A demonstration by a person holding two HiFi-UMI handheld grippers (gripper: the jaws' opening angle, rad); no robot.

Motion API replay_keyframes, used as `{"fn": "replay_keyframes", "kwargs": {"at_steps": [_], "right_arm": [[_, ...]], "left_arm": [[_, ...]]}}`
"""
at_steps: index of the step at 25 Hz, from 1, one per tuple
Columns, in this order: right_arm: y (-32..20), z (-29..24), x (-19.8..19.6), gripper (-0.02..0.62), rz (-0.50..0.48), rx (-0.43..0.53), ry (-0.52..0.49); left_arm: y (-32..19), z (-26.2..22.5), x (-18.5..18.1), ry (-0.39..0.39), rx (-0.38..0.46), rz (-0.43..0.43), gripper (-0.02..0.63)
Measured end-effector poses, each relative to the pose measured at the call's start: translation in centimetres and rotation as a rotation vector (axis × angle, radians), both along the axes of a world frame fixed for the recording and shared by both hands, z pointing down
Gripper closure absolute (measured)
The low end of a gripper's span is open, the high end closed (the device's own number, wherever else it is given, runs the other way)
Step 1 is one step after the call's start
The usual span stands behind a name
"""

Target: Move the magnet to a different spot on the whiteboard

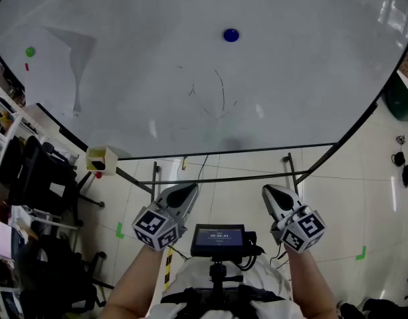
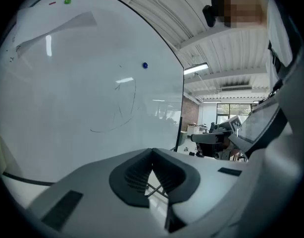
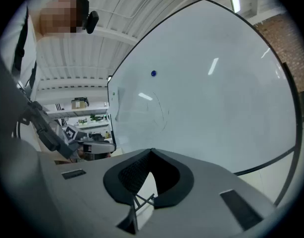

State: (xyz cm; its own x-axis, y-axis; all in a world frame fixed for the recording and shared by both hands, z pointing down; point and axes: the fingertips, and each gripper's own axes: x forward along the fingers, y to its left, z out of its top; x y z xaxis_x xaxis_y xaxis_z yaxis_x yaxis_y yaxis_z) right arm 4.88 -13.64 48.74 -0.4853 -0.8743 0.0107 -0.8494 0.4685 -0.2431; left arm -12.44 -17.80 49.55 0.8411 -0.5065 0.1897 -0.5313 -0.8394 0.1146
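The whiteboard (image 1: 124, 111) stands on a thin metal frame, so a hard push against it would likely rock it and spoil the aim. At the whiteboard's left side hangs a sheet of paper (image 1: 66, 62), seemingly pinned by a green magnet (image 1: 30, 52) at its upper corner. If that one were taken by mistake, the sheet would probably fall.

Both grippers are held below the whiteboard's bottom edge, well short of its surface. The left gripper (image 1: 191, 189) and the right gripper (image 1: 268, 190) each have their jaws closed tip to tip, with nothing between them. Arriving like that, the closed tips would only nudge the target along or knock it loose, so the jaws need spreading first.

The blue magnet (image 1: 231, 35), the likely target, sits high on the whiteboard near its middle, above some faint pen strokes (image 1: 217, 95). It looks small and flat, so the pads could slip off its rim. Dragging it downward across the whiteboard might smear those strokes.
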Motion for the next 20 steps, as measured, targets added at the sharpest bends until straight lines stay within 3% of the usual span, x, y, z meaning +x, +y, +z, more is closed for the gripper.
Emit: {"fn": "replay_keyframes", "kwargs": {"at_steps": [7, 12, 20], "right_arm": [[-0.4, -2.0, 2.7, 0.566, -0.062, -0.011, 0.144], [-2.5, -6.5, 3.9, 0.566, -0.112, 0.087, 0.285], [-5.8, -10.5, 3.6, 0.565, -0.211, 0.247, 0.584]], "left_arm": [[0.0, -0.9, 3.7, -0.025, -0.028, -0.008, 0.584], [-0.7, -1.7, 5.5, -0.057, -0.017, -0.033, 0.584], [-1.6, -3.2, 5.4, -0.039, -0.023, -0.107, 0.584]]}}
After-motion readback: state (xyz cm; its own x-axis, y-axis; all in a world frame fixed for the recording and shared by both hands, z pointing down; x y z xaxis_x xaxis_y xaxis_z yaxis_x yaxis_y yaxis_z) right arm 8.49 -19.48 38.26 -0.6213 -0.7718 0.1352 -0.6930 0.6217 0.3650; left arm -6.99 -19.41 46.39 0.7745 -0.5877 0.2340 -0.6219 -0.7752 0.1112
